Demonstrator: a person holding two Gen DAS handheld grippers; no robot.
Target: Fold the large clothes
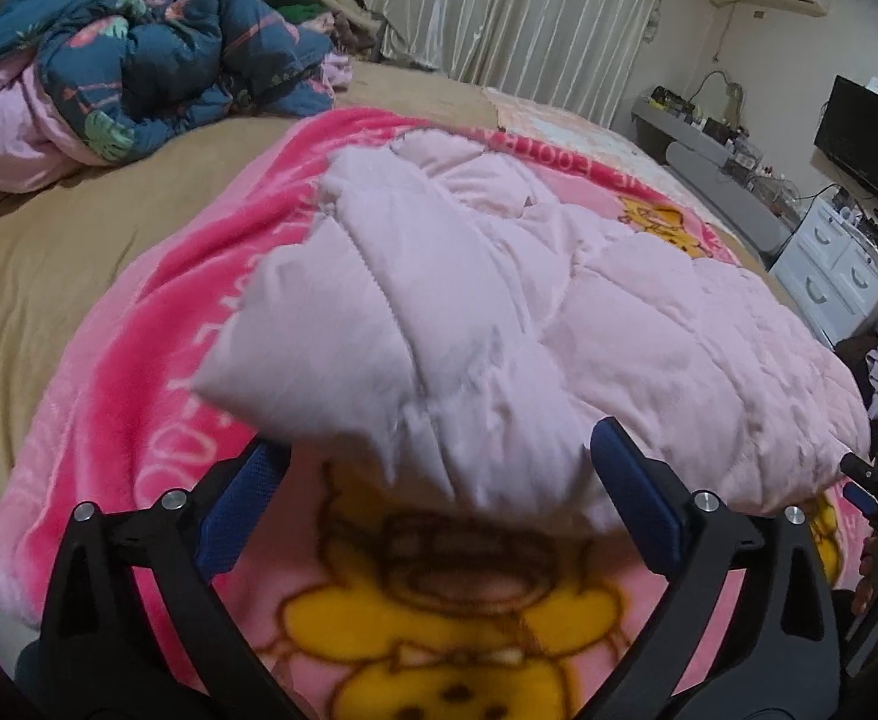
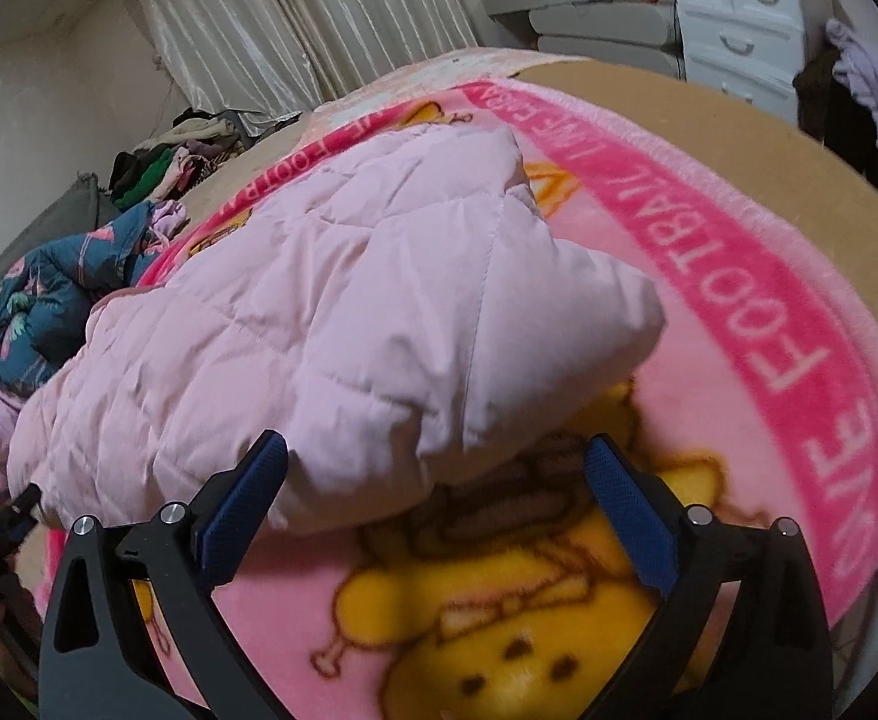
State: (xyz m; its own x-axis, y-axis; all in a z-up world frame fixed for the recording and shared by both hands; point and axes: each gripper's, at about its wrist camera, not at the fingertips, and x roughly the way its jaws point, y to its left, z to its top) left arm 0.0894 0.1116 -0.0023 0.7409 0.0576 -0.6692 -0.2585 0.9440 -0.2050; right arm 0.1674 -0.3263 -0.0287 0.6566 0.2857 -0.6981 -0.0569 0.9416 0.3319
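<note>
A pale pink quilted puffer jacket [image 1: 529,312] lies folded on a pink cartoon blanket [image 1: 139,396] on the bed. It also shows in the right wrist view [image 2: 331,324]. My left gripper [image 1: 439,468] is open, its blue fingers either side of the jacket's near edge, gripping nothing. My right gripper [image 2: 436,474] is open at the jacket's other near corner, fingers apart and empty. The right gripper's tip shows at the far right of the left wrist view [image 1: 877,480].
A blue floral duvet with pink lining [image 1: 139,66] is heaped at the bed's far left. The tan bedsheet [image 1: 49,252] surrounds the blanket [image 2: 769,360]. White drawers [image 1: 841,264], a TV [image 1: 871,144] and curtains [image 1: 529,12] stand beyond the bed. A clothes pile [image 2: 169,162] lies by the curtain.
</note>
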